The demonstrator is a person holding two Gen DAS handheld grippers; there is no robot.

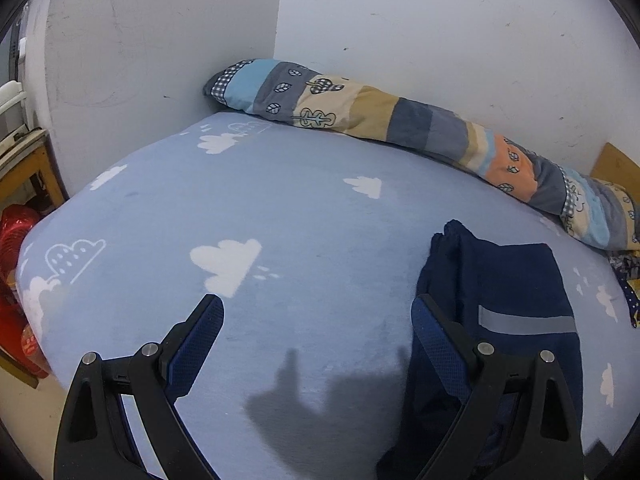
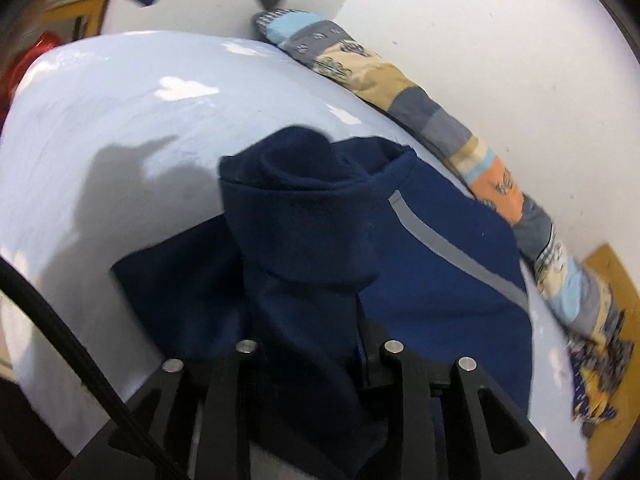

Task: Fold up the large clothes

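A navy blue garment (image 1: pixel 508 292) with a grey reflective stripe lies on the light blue bed sheet (image 1: pixel 280 208), at the right of the left wrist view. My left gripper (image 1: pixel 316 308) is open and empty above the sheet, its right finger (image 1: pixel 436 336) beside the garment's left edge. In the right wrist view my right gripper (image 2: pixel 310 320) is shut on a bunched fold of the navy garment (image 2: pixel 320 216), which drapes over and hides the fingertips. The rest of the garment lies flat on the sheet (image 2: pixel 120 100).
A rolled patchwork quilt (image 1: pixel 400 124) lies along the white wall at the bed's far side. A wooden table (image 1: pixel 28 164) and red items (image 1: pixel 16 240) stand off the left edge. A wooden board (image 2: pixel 616 320) and patterned cloth (image 2: pixel 592 380) sit at the far right.
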